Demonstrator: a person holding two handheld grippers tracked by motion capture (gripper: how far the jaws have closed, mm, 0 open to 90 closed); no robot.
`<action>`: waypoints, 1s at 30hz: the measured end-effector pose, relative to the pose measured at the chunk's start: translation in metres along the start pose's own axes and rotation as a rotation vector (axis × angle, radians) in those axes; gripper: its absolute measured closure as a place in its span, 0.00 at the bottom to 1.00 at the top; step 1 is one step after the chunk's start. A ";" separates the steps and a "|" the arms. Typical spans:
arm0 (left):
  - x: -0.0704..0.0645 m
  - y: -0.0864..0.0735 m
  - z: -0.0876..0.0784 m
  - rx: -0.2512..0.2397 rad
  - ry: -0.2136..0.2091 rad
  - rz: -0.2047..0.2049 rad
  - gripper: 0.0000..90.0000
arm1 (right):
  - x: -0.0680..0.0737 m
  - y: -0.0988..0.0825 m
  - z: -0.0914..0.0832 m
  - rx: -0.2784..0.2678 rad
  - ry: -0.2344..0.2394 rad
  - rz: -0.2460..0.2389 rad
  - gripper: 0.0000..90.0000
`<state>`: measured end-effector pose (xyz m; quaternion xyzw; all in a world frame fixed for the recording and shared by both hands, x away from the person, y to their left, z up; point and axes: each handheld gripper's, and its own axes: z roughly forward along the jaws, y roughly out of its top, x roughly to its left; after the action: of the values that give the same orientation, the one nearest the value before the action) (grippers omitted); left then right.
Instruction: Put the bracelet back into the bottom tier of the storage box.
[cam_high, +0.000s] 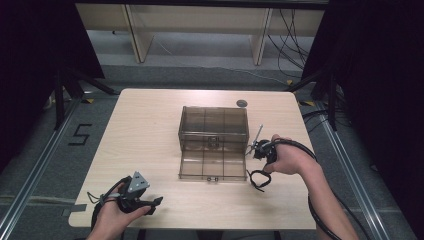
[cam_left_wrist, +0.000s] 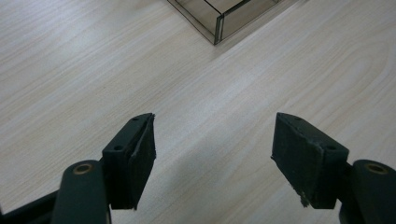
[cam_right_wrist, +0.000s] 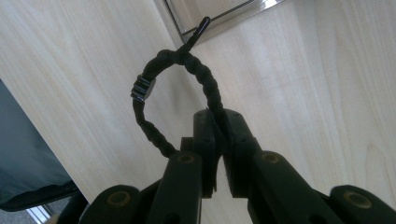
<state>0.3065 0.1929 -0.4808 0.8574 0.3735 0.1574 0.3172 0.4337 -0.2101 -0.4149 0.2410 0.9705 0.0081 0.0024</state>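
Left claw (cam_left_wrist: 214, 156): sat low at the near left of the table (cam_high: 145, 130), jaws wide apart, nothing between them.
Box (cam_high: 213, 142): clear and compartmented, lid open, at mid-table.
Right claw (cam_right_wrist: 219, 140): beside the box's right, clamped tight on a black braided loop (cam_right_wrist: 154, 88).
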 end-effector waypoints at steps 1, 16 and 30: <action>0.000 0.000 0.000 0.000 -0.001 0.001 0.33 | 0.001 0.000 -0.001 -0.001 -0.005 0.009 0.95; 0.000 0.000 0.000 0.003 -0.006 0.005 0.33 | -0.004 0.008 -0.005 -0.004 -0.008 0.002 0.95; 0.000 0.000 0.000 -0.003 -0.005 0.005 0.33 | -0.007 0.014 -0.009 -0.003 -0.017 0.003 0.95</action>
<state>0.3068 0.1932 -0.4809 0.8581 0.3703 0.1568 0.3192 0.4467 -0.2015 -0.4053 0.2427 0.9700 0.0077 0.0111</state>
